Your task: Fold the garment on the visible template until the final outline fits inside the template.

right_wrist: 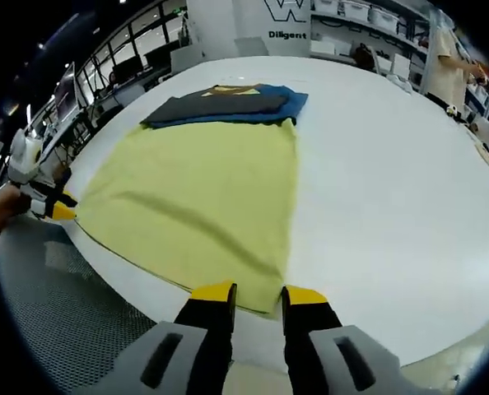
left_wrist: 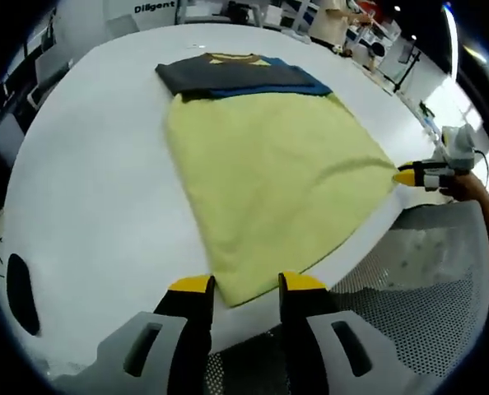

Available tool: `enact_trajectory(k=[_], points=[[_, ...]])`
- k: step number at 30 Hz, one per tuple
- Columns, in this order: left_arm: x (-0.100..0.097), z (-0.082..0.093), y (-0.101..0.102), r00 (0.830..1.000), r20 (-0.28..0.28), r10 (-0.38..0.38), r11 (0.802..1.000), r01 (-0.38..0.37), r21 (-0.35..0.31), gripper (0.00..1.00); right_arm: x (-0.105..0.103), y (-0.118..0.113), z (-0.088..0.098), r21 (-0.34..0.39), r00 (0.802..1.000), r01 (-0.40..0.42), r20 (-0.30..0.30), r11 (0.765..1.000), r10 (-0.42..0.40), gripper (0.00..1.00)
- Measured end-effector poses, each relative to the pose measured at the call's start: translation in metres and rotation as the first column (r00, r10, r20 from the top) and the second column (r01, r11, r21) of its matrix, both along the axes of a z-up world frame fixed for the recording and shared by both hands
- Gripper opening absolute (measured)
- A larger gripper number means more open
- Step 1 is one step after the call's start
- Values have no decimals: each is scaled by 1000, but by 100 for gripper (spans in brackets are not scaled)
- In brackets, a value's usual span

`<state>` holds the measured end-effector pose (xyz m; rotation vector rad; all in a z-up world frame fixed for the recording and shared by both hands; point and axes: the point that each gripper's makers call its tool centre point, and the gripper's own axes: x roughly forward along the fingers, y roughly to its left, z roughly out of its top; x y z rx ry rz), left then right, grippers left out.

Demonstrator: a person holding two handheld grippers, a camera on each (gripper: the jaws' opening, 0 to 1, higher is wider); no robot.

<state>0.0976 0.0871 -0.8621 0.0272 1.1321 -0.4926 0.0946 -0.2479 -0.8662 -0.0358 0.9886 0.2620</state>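
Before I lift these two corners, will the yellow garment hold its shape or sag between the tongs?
The yellow garment will probably sag: it lies thin and flat on the white table, with soft ripples. It looks light. One tong at each near corner, the other tongs too, should keep the edge taut.

You've got a big white table [left_wrist: 88, 164] here, rounded at the edges. Lying flat on it is a yellow shirt [left_wrist: 269, 173], its hem right at the near edge. Dark grey and blue sleeves [left_wrist: 236, 76] are folded across the far end. Rest of the tabletop's bare white.
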Motion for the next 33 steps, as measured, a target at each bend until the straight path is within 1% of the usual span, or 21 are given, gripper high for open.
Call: enact_trajectory(k=[3, 5, 7, 9, 11, 12, 13, 15, 16, 18, 19, 20, 21, 24, 26, 29, 33], points=[[0, -1, 0, 1000, -6, 11, 1000, -11, 4, 22, 1, -5, -1, -8, 1000, 23, -1, 1000, -23, 7], [0, -1, 1, 1000, -12, 12, 1000, -12, 11, 18, 0, -7, -2, -21, 1000, 17, -6, 1000, -17, 3], [-2, -2, 0, 1000, -21, 15, 1000, -14, 17, 16, 0, -7, -2, -15, 1000, 22, -10, 1000, -22, 1], [-2, -3, 1, 1000, -21, 13, 999, -12, 38, 14, 0, -4, -2, -12, 1000, 13, -14, 1000, -13, 0], [-2, -3, 3, 1000, -21, 16, 999, -15, 52, 8, 0, -3, -2, -13, 1000, 10, -15, 1000, -11, 0], [-2, -5, 5, 1000, -24, 3, 997, -1, 75, 4, 0, -3, -2, -23, 1000, 2, -16, 1000, -3, 0], [-3, -6, 5, 1000, -26, -3, 997, 5, 79, 2, 0, -3, -2, -26, 1000, -2, -17, 1000, 2, 0], [-2, -6, 4, 1000, -21, -14, 996, 16, 88, 0, 1, -3, -2, -29, 1000, -6, -19, 1000, 6, 0], [-2, -6, 5, 999, -15, -35, 994, 37, 105, 0, 1, -3, -2, -34, 1000, -13, -24, 999, 12, 0], [-3, -6, 4, 999, -19, -51, 992, 53, 114, 0, 0, -2, -2, -39, 999, -20, -32, 999, 18, 0], [-3, -6, 5, 997, -17, -79, 988, 81, 133, 0, 0, -2, -2, -42, 999, -27, -36, 999, 25, 0], [-3, -6, 5, 996, -16, -84, 987, 85, 137, 0, -1, -2, -2, -44, 999, -30, -39, 999, 28, 0], [-4, -6, 5, 995, -17, -99, 984, 101, 147, 0, -2, -1, -2, -66, 997, -57, -55, 996, 53, 0], [-4, -5, 9, 994, -20, -112, 979, 113, 167, 0, -5, 0, -2, -93, 993, -92, -80, 991, 85, 0], [-4, -5, 12, 993, -22, -116, 977, 118, 177, 0, -9, 1, -2, -93, 991, -99, -103, 991, 89, 0], [-6, -4, 16, 992, -30, -123, 975, 127, 183, 0, -13, 4, -1, -87, 986, -114, -131, 990, 102, 0], [-8, -5, 19, 992, -47, -120, 977, 126, 171, 0, -18, 5, 2, -89, 981, -135, -153, 987, 120, 0]])
